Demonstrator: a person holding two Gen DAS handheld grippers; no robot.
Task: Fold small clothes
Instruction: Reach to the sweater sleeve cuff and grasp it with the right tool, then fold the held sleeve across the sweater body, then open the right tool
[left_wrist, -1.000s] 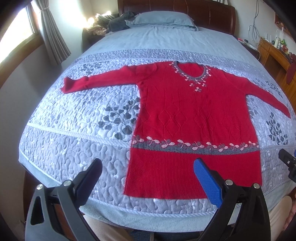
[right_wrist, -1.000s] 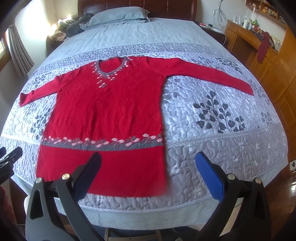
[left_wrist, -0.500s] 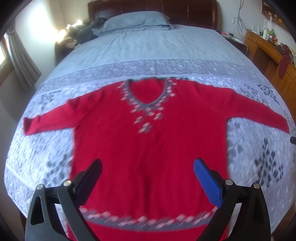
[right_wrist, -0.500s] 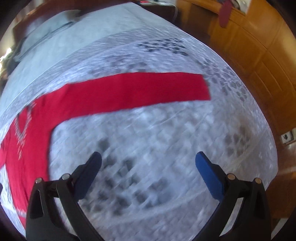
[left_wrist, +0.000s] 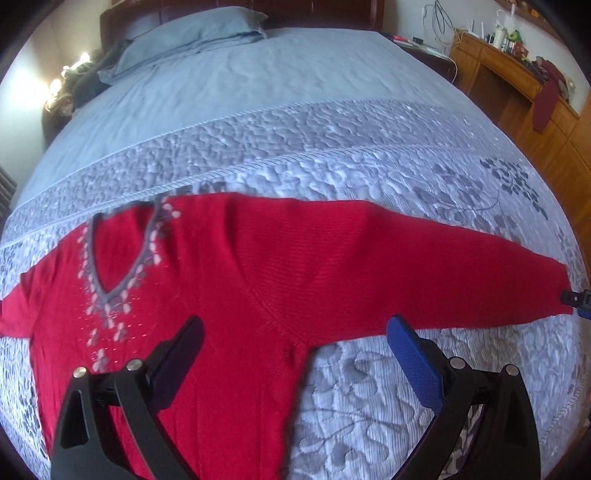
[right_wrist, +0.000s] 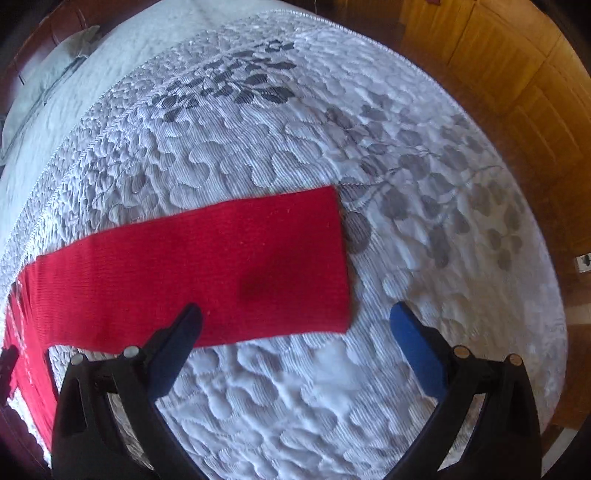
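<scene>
A red knit sweater (left_wrist: 258, 266) with a grey embroidered V-neck lies flat, face up, on the bed. My left gripper (left_wrist: 295, 343) is open and empty, hovering over the sweater's right armpit. The right sleeve (left_wrist: 461, 277) stretches out to the right. In the right wrist view that sleeve's cuff end (right_wrist: 229, 266) lies flat on the quilt. My right gripper (right_wrist: 295, 328) is open and empty, just above the cuff's near edge. The right gripper's tip shows in the left wrist view (left_wrist: 576, 299) at the cuff.
The bed has a grey quilted cover (left_wrist: 369, 155) with leaf patterns and a pillow (left_wrist: 199, 33) at the headboard. A wooden dresser (left_wrist: 517, 81) and wooden cabinets (right_wrist: 517, 74) stand to the right of the bed. Dark clothes (left_wrist: 92, 77) lie by the pillow.
Both grippers moved forward and rightward from the hem. The left now hovers over the armpit and the right has come close above the right cuff. Both stay open.
</scene>
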